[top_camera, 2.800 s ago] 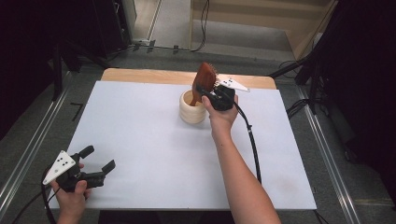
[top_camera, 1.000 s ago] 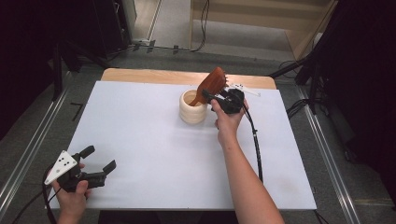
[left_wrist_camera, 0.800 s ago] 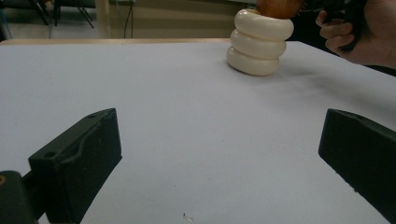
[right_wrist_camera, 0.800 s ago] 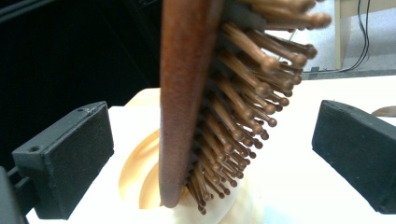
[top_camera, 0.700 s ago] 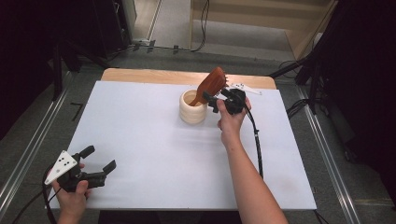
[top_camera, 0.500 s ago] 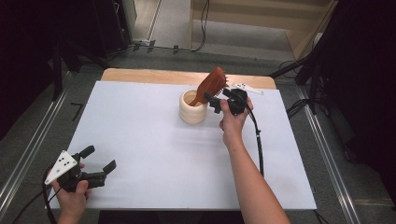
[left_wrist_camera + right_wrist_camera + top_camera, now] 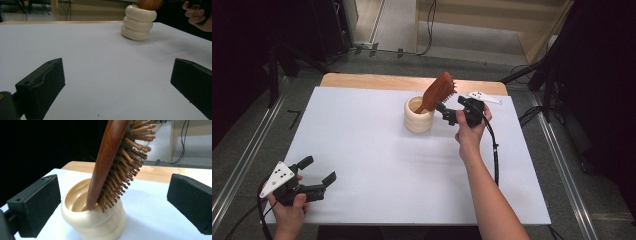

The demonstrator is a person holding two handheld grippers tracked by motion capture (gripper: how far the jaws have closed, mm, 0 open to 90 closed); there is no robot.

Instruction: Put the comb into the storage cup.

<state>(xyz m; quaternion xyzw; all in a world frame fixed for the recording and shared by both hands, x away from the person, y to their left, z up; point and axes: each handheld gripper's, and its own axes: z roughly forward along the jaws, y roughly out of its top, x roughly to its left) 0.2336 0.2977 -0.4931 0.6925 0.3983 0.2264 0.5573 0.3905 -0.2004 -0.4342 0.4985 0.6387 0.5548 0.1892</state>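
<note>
A brown wooden hairbrush (image 7: pixel 439 92) stands handle-down in a cream ringed cup (image 7: pixel 418 116) at the far middle of the table, leaning right with its bristles to the right. My right gripper (image 7: pixel 446 114) is just right of the cup and open; its jaws have just been opening and hold nothing. In the right gripper view the brush (image 7: pixel 110 157) and cup (image 7: pixel 95 220) sit ahead of the wide jaws of my right gripper (image 7: pixel 113 195), apart from both pads. My left gripper (image 7: pixel 318 169) rests open at the near left corner, far from the cup (image 7: pixel 138 23).
A white sheet (image 7: pixel 362 150) covers the table, with a bare wooden strip (image 7: pixel 372 81) along the far edge. The right gripper's cable (image 7: pixel 496 150) trails along the forearm. Metal rails (image 7: pixel 242 160) run down both sides of the table.
The right gripper has let go of the brush and drawn back to the right, away from the cup. The brush stays leaning in the cup. The left gripper has not moved.
</note>
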